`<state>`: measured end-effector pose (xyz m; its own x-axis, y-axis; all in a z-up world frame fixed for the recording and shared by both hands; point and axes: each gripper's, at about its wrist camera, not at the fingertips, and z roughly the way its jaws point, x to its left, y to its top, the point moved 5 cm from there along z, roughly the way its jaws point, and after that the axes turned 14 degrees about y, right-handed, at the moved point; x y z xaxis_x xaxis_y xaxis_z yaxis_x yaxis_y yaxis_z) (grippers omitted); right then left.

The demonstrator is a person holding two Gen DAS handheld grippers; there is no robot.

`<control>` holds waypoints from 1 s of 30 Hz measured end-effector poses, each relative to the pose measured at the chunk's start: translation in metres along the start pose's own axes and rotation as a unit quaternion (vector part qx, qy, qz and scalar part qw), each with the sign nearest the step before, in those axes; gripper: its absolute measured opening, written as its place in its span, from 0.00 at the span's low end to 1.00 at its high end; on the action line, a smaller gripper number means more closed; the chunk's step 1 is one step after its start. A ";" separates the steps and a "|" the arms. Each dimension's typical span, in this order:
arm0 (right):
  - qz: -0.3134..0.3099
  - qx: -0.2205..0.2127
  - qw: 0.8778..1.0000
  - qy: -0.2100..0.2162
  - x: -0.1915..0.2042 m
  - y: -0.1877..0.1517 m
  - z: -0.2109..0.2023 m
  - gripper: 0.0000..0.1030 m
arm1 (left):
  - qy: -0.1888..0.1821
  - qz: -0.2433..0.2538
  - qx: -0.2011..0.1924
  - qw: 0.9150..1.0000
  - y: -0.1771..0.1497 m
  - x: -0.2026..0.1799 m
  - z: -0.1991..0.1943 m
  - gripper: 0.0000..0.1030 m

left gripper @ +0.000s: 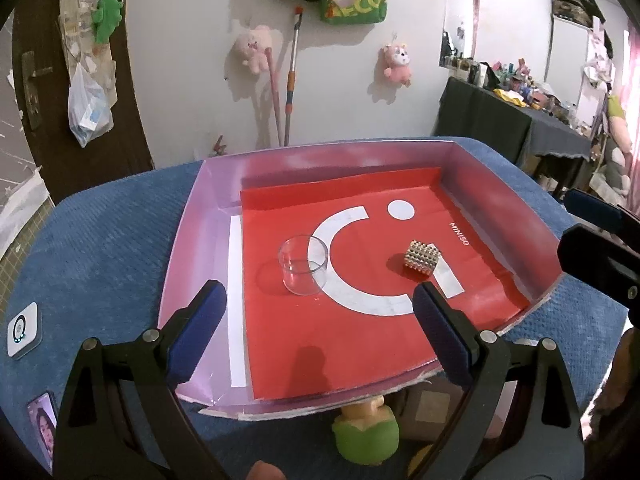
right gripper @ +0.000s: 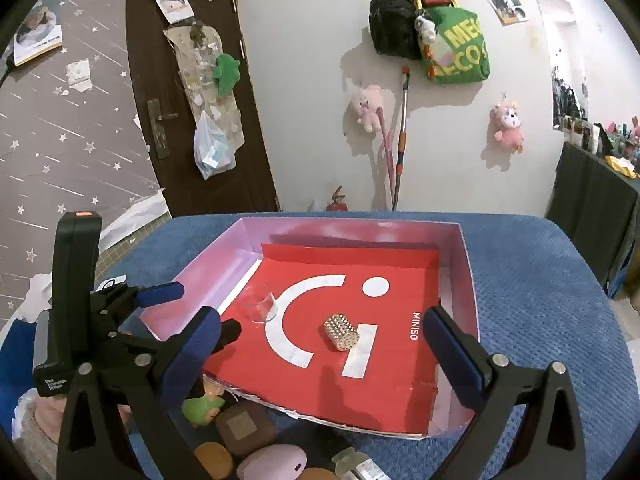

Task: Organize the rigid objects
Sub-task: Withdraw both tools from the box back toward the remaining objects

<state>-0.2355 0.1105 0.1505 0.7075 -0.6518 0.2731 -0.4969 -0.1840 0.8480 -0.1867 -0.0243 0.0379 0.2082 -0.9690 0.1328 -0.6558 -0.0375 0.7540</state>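
Now, left gripper (left gripper: 316, 334): jaws spread, empty; clear cup (left gripper: 303, 264) just ahead, near box's (left gripper: 500, 184) left wall.
Right gripper (right gripper: 324, 354): jaws spread, empty; bead cube (right gripper: 341, 332) between fingers, untouched, mid-box.

From my feed: cup (left gripper: 303, 264) is clear plastic or glass, can't tell which, smooth and glossy. Bead block (left gripper: 423, 260) looks like shiny metal balls, bumpy surface. Tray (left gripper: 192, 248) walls are thin card with a pale satin sheen; its liner (left gripper: 340, 340) is red paper, matt, creased. Tablecloth (left gripper: 104, 240) is blue fabric, coarse nubby weave. My gripper fingers (left gripper: 196, 328) carry matt blue pads on black plastic.
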 end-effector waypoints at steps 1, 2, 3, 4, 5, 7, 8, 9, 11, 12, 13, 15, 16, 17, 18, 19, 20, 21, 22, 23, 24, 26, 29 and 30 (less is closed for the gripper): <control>-0.001 -0.004 1.000 0.000 0.001 -0.001 -0.002 1.00 | -0.003 -0.001 0.000 1.000 0.000 0.000 -0.001 0.93; -0.003 -0.009 1.000 -0.001 0.003 -0.003 -0.004 1.00 | -0.006 -0.003 0.000 1.000 -0.001 0.000 -0.002 0.93; -0.004 -0.012 1.000 -0.001 0.004 -0.004 -0.006 1.00 | -0.012 -0.005 0.000 1.000 -0.001 0.001 -0.004 0.93; -0.006 -0.020 1.000 0.000 0.006 -0.006 -0.009 1.00 | -0.014 -0.007 -0.001 1.000 -0.002 0.001 -0.005 0.93; -0.008 -0.026 1.000 0.001 0.007 -0.007 -0.011 1.00 | -0.014 -0.008 -0.004 1.000 -0.002 0.002 -0.007 0.93; -0.010 -0.034 0.999 0.001 0.009 -0.009 -0.015 1.00 | -0.005 -0.007 -0.013 1.000 -0.003 0.003 -0.012 0.93; -0.012 -0.040 0.999 -0.001 0.011 -0.011 -0.018 1.00 | 0.002 -0.006 -0.020 1.000 -0.004 0.005 -0.015 0.93; -0.014 -0.047 0.999 -0.002 0.013 -0.013 -0.021 1.00 | 0.006 -0.007 -0.025 1.000 -0.005 0.005 -0.018 0.93; -0.018 -0.057 0.998 -0.002 0.016 -0.016 -0.026 1.00 | 0.004 -0.010 -0.029 1.000 -0.006 0.007 -0.023 0.93; -0.019 -0.063 0.998 -0.005 0.018 -0.018 -0.030 1.00 | -0.001 -0.014 -0.030 0.999 -0.008 0.009 -0.025 0.93; -0.020 -0.067 0.998 -0.007 0.019 -0.018 -0.033 1.00 | -0.008 -0.019 -0.029 0.999 -0.009 0.010 -0.027 0.93; -0.019 -0.076 0.997 -0.006 0.023 -0.021 -0.038 1.00 | -0.016 -0.026 -0.027 0.999 -0.011 0.012 -0.029 0.93; -0.018 -0.077 0.997 -0.005 0.025 -0.022 -0.039 1.00 | -0.018 -0.029 -0.026 0.999 -0.012 0.013 -0.030 0.93; -0.017 -0.075 0.997 -0.005 0.026 -0.025 -0.040 1.00 | -0.020 -0.032 -0.026 0.999 -0.013 0.014 -0.032 0.93; -0.018 -0.074 0.997 -0.006 0.028 -0.027 -0.041 1.00 | -0.021 -0.033 -0.025 0.999 -0.014 0.015 -0.033 0.93; -0.020 -0.074 0.997 -0.007 0.029 -0.028 -0.042 1.00 | -0.022 -0.035 -0.025 0.999 -0.014 0.015 -0.034 0.93; -0.024 -0.072 0.997 -0.009 0.031 -0.030 -0.043 1.00 | -0.023 -0.037 -0.024 0.999 -0.015 0.016 -0.035 0.93; -0.027 -0.070 0.997 -0.011 0.034 -0.032 -0.044 1.00 | -0.023 -0.038 -0.024 0.999 -0.017 0.016 -0.037 0.93; -0.028 -0.069 0.997 -0.012 0.035 -0.033 -0.043 1.00 | -0.022 -0.038 -0.024 0.999 -0.018 0.016 -0.038 0.93; -0.028 -0.067 0.997 -0.013 0.037 -0.035 -0.043 1.00 | -0.022 -0.038 -0.023 0.999 -0.019 0.017 -0.039 0.93; -0.027 -0.066 0.997 -0.012 0.037 -0.038 -0.043 1.00 | -0.022 -0.037 -0.021 0.999 -0.021 0.017 -0.040 0.93; -0.020 -0.066 0.998 -0.009 0.037 -0.040 -0.044 1.00 | -0.025 -0.034 -0.018 0.999 -0.025 0.016 -0.041 0.93; -0.011 -0.074 0.997 -0.010 0.037 -0.045 -0.047 1.00 | -0.026 -0.027 -0.011 0.999 -0.033 0.013 -0.042 0.93; -0.008 -0.076 0.997 -0.010 0.038 -0.047 -0.049 1.00 | -0.026 -0.025 -0.009 0.999 -0.035 0.012 -0.042 0.93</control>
<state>-0.1613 0.1303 0.1433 0.7037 -0.6644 0.2516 -0.4035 -0.0823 0.9113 -0.1307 -0.0240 0.0402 0.2029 -0.9772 0.0618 -0.6315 -0.0823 0.7710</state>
